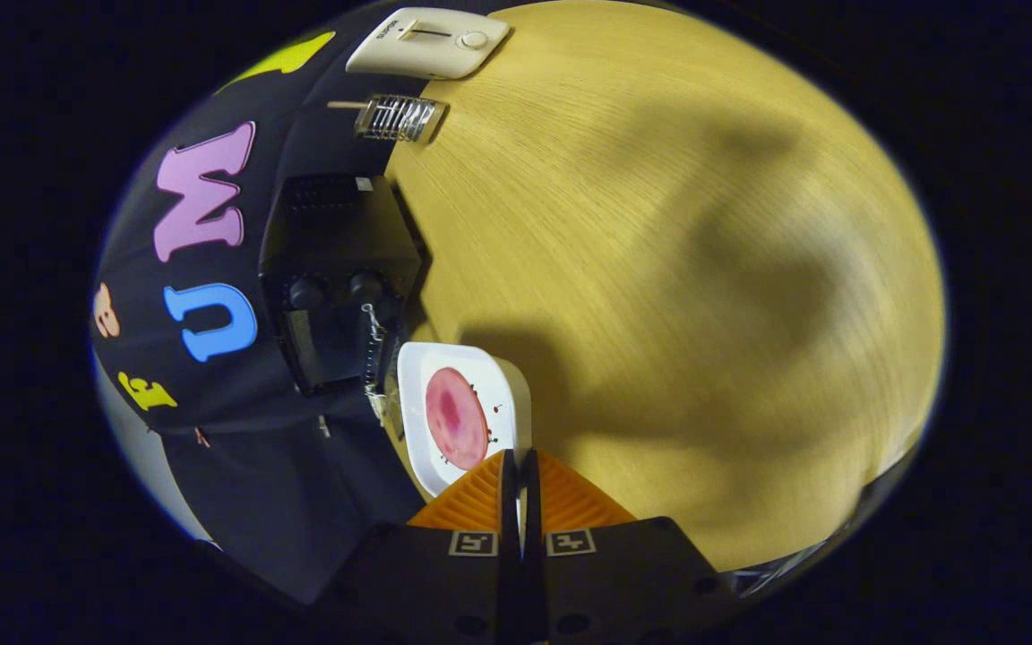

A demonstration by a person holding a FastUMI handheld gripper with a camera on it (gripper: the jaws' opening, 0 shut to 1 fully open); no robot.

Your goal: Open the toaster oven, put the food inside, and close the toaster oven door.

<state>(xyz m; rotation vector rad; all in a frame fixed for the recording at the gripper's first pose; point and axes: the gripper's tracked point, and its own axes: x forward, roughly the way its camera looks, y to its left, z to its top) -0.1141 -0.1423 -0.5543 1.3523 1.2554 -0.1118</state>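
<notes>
Gripper (520, 466) jaws clenched on white plate (417, 430) rim; food (455, 417) just ahead.

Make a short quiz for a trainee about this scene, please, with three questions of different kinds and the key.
1. True or false: the gripper has its fingers wide apart.
2. Multiple choice: the pink food lies on
A. the bare wooden table
B. the white plate
C. the top of the toaster oven
3. Short answer: which appliance stands just beyond the white plate, against the booth wall?

Key
1. False: the fingers are almost together, with nothing seen between them, at the near rim of the plate.
2. B.
3. The black toaster oven, two knobs on its front.
</notes>
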